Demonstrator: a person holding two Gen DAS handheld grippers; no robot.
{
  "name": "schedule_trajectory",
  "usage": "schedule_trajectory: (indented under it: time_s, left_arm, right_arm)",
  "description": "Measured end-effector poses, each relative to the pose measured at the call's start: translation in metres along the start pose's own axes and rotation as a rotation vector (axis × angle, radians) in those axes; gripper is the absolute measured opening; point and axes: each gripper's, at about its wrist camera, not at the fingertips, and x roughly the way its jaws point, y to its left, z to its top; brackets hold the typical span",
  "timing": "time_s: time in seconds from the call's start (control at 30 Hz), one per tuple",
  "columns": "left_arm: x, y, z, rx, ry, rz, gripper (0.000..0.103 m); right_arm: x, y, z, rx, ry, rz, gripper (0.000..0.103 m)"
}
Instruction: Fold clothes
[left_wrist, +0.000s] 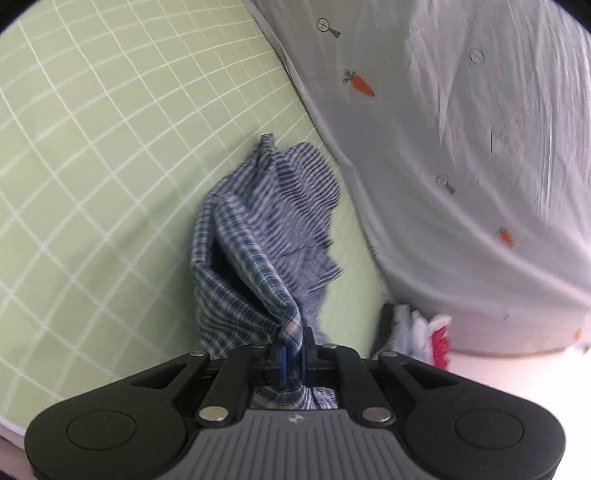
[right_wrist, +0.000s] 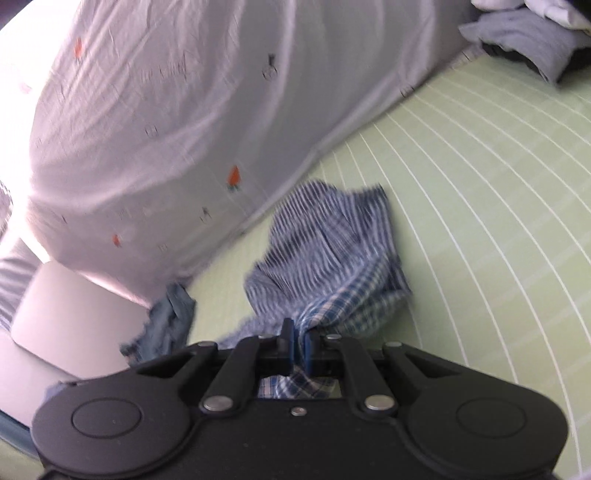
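Left wrist view, going left to right. Green sheet (left_wrist: 92, 155) with white lines in squares, filling the left side. In the middle, blue checked cloth (left_wrist: 255, 236), bunched up and hanging over the sheet, with a striped part at the top and a checked part lower down. Left gripper (left_wrist: 291, 363) at the bottom middle, fingers pinched tight on one edge of the cloth, blue pads pressed on both sides of it. To the right, white blanket (left_wrist: 443, 147) with little orange carrots on it, piled up beside the sheet. Small white and red bundle (left_wrist: 424, 336) low down near the blanket edge, too blurry to tell what it is.

Right wrist view. White blanket (right_wrist: 147, 129) on the left, flat pale thing (right_wrist: 74, 314) under its lower edge. Small crumpled blue rag (right_wrist: 166, 321) next. Blue checked cloth (right_wrist: 332, 251) in the middle, sagging onto the green sheet (right_wrist: 480, 221). Right gripper (right_wrist: 298, 350) below it, fingers nearly closed, holding another edge of the cloth. Grey clothes (right_wrist: 517, 40) heaped in the far top right corner.
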Motion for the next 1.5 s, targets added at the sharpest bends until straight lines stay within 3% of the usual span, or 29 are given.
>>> schedule_trajectory:
  time_s: [0.23,0.43,0.67,0.77,0.83,0.93,0.97,1.0,1.03,1.17,1.37,1.5]
  left_arm:
    - [0.024,-0.025,0.039,-0.115,0.010,-0.099,0.007]
    - [0.062,-0.049,0.088,-0.137,0.005,-0.132,0.007]
    - [0.129,-0.065,0.162,-0.148,0.004,-0.099,0.007]
    - [0.161,-0.070,0.194,-0.109,-0.028,-0.056,0.019]
    - [0.175,-0.070,0.210,-0.090,-0.092,-0.042,0.044]
    - [0.179,-0.074,0.225,-0.020,-0.167,-0.018,0.054]
    - [0.177,-0.077,0.225,0.027,-0.184,0.002,0.054]
    - [0.174,-0.079,0.224,0.073,-0.199,0.023,0.055]
    - [0.172,-0.079,0.219,0.116,-0.194,0.047,0.055]
    - [0.166,-0.077,0.194,0.284,-0.144,0.126,0.053]
    - [0.178,-0.082,0.144,0.553,-0.042,0.226,0.045]
    - [0.195,-0.078,0.131,0.622,-0.057,0.266,0.049]
  right_arm:
    - [0.025,0.005,0.051,0.002,-0.060,0.043,0.005]
    - [0.070,0.009,0.095,-0.035,-0.092,0.040,0.005]
    - [0.151,-0.016,0.148,-0.050,-0.081,0.011,0.005]
    - [0.198,-0.026,0.175,-0.050,-0.060,-0.040,0.005]
    - [0.229,-0.037,0.187,-0.046,-0.049,-0.093,0.008]
    - [0.261,-0.053,0.191,-0.009,-0.025,-0.165,0.022]
    - [0.266,-0.056,0.190,0.004,-0.033,-0.171,0.032]
    - [0.265,-0.058,0.187,0.015,-0.051,-0.168,0.051]
    - [0.263,-0.059,0.184,0.024,-0.070,-0.165,0.054]
    - [0.242,-0.056,0.167,0.030,-0.107,-0.150,0.055]
    - [0.229,-0.053,0.147,-0.014,-0.073,-0.162,0.054]
    - [0.238,-0.058,0.141,-0.007,-0.043,-0.191,0.054]
